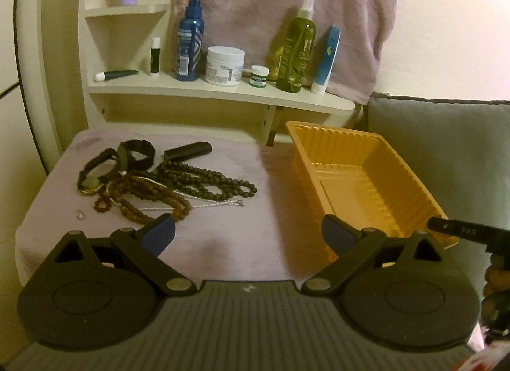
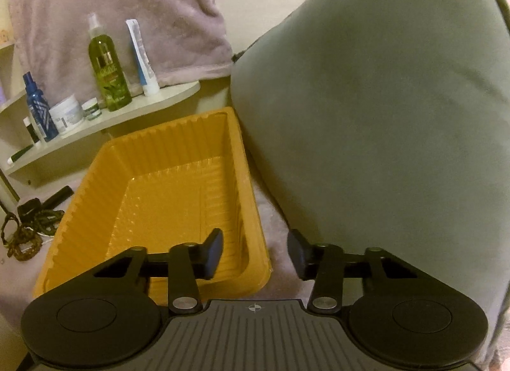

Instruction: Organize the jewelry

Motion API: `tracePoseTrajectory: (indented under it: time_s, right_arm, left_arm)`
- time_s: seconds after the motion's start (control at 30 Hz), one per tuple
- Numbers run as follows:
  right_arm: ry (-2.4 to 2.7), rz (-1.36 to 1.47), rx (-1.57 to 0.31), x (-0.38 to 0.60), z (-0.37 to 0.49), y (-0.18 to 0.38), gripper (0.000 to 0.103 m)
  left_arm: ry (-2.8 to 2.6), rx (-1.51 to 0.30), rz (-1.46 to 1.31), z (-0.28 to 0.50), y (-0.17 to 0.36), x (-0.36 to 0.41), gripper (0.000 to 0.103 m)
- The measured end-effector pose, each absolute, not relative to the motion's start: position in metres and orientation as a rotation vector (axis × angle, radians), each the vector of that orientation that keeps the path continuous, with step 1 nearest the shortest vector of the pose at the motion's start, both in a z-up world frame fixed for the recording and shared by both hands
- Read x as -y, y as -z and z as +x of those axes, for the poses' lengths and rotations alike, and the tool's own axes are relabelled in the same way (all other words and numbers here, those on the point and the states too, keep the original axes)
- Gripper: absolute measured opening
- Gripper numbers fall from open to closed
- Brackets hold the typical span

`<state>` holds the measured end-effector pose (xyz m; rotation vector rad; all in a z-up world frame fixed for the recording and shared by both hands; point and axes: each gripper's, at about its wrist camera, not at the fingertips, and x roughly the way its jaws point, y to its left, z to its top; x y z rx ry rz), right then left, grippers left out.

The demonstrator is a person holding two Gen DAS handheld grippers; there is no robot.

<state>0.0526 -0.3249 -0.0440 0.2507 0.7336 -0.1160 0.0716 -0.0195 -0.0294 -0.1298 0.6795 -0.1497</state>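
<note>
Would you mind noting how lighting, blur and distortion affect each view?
Left wrist view: warm dim light, fisheye bends the shelf, the beads stay fairly sharp, the bottles soft. Right wrist view: same yellow cast, softer overall, the cushion bulges, the tray casts little shadow.

jewelry pile [image 1: 153,183] left | tray [image 1: 360,179] right | shelf [image 1: 223,93] behind

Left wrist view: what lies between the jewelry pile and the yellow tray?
Nothing: only a bare strip of the pinkish cloth separates the jewelry pile from the yellow tray, shown in the left wrist view.
</note>
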Motion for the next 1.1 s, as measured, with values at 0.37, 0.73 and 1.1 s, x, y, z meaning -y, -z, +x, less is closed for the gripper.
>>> tracePoseTrajectory:
  time_s: [0.37, 0.73, 1.1]
  right_arm:
    - [0.083, 0.302, -0.758, 0.326, 0.067, 0.059, 0.026]
    - [0.079, 0.308, -0.765, 0.323, 0.07, 0.057, 0.008]
    - [0.099, 0.188, -0.731, 0.3, 0.071, 0.025, 0.005]
  left_arm:
    - [0.135, -0.714, -0.18, 0.085, 0.036, 0.019, 0.097]
    - [0.137, -0.723, -0.185, 0.085, 0.039, 0.016, 0.097]
    - [0.09, -0.71, -0.125, 0.082, 0.044, -0.012, 0.094]
